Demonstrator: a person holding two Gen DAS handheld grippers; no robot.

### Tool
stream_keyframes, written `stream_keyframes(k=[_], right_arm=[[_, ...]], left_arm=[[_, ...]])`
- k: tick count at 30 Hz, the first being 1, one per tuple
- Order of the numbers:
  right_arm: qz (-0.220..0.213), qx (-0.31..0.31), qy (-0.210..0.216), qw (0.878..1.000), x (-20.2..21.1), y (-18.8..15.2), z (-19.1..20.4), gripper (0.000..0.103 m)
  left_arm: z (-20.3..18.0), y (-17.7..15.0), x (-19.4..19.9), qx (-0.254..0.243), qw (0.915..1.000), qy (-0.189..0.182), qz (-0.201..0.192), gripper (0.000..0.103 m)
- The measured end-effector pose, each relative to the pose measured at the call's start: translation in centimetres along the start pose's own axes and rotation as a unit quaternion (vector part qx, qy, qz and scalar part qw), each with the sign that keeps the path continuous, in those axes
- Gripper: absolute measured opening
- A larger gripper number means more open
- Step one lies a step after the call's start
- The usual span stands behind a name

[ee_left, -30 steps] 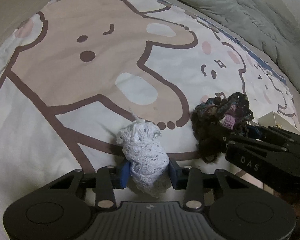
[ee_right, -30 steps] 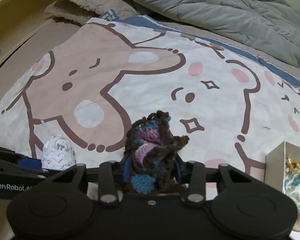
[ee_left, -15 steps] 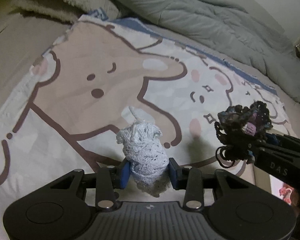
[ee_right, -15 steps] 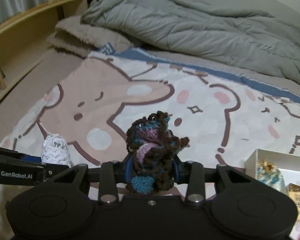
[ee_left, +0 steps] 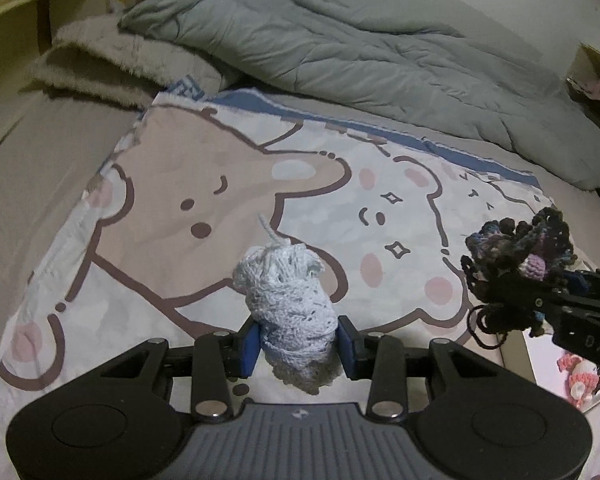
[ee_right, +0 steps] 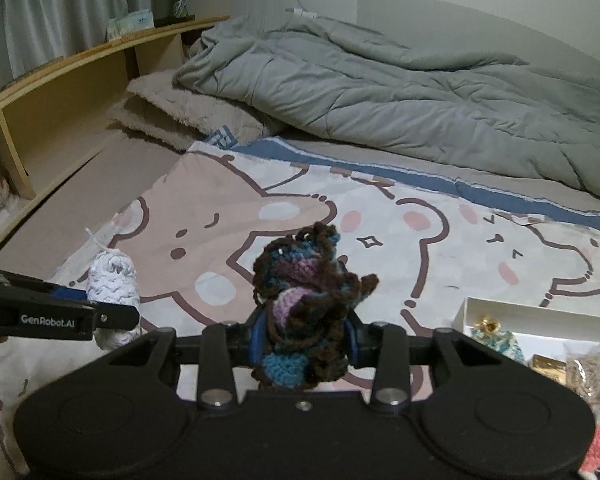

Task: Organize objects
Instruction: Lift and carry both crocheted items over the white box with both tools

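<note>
White crocheted bundle [ee_left: 290, 306] sits clamped in the left gripper [ee_left: 296, 346], dark multicoloured crochet [ee_right: 304, 316] in the right gripper [ee_right: 305, 342], both above the cartoon-bear sheet [ee_right: 400, 248]; open bed around, white box [ee_right: 500, 312] at its right edge.

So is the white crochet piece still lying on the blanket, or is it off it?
Off it: the white crochet piece hangs clamped in the left gripper, above the cartoon blanket.
</note>
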State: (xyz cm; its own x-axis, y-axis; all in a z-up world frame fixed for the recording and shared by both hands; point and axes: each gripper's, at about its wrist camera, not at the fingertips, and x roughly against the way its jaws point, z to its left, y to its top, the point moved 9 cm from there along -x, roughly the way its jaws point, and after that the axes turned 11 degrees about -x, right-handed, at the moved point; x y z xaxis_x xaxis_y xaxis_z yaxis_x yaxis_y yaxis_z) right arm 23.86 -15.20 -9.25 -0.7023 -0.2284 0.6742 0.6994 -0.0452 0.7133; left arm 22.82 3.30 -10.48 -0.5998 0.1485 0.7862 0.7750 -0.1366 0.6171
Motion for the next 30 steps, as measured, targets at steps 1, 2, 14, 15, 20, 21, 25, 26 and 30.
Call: stream_keyframes(k=[1, 2, 14, 15, 20, 21, 25, 26, 30], right_arm=[[-0.001, -0.002, -0.001, 1.000, 0.4, -0.1, -0.1, 0.039], [-0.002, -0.004, -0.001, 1.000, 0.7, -0.1, -0.3, 0.039], [-0.025, -0.026, -0.013, 0.999, 4.6, -0.8, -2.9, 0.039], [-0.028, -0.027, -0.014, 0.999, 4.9, -0.8, -3.2, 0.039], [-0.035, -0.034, -0.018, 0.999, 6.2, -0.9, -4.5, 0.039], [-0.037, -0.036, -0.020, 0.998, 6.4, -1.0, -4.8, 0.039], [-0.040, -0.044, -0.028, 0.998, 7.3, -1.3, -6.2, 0.039], [-0.041, -0.045, -0.031, 0.998, 7.6, -1.4, -6.6, 0.039], [-0.044, -0.056, -0.041, 0.997, 8.3, -1.8, -8.6, 0.039]], left_arm=[[-0.2, 0.1, 0.3, -0.005, 1.0000, 0.001, -0.004, 0.041], [-0.5, 0.1, 0.6, -0.008, 0.9999, 0.001, -0.007, 0.041], [-3.2, 0.9, 3.0, -0.023, 0.9990, 0.000, -0.038, 0.041], [-3.5, 0.9, 3.1, -0.024, 0.9989, -0.001, -0.039, 0.041], [-5.2, 1.2, 3.1, -0.029, 0.9986, -0.009, -0.044, 0.041], [-5.6, 1.2, 3.1, -0.031, 0.9985, -0.011, -0.044, 0.041], [-7.6, 1.4, 2.8, -0.038, 0.9980, -0.022, -0.045, 0.041], [-8.2, 1.5, 2.8, -0.040, 0.9978, -0.026, -0.046, 0.041], [-10.6, 1.8, 2.4, -0.051, 0.9968, -0.041, -0.047, 0.041]])
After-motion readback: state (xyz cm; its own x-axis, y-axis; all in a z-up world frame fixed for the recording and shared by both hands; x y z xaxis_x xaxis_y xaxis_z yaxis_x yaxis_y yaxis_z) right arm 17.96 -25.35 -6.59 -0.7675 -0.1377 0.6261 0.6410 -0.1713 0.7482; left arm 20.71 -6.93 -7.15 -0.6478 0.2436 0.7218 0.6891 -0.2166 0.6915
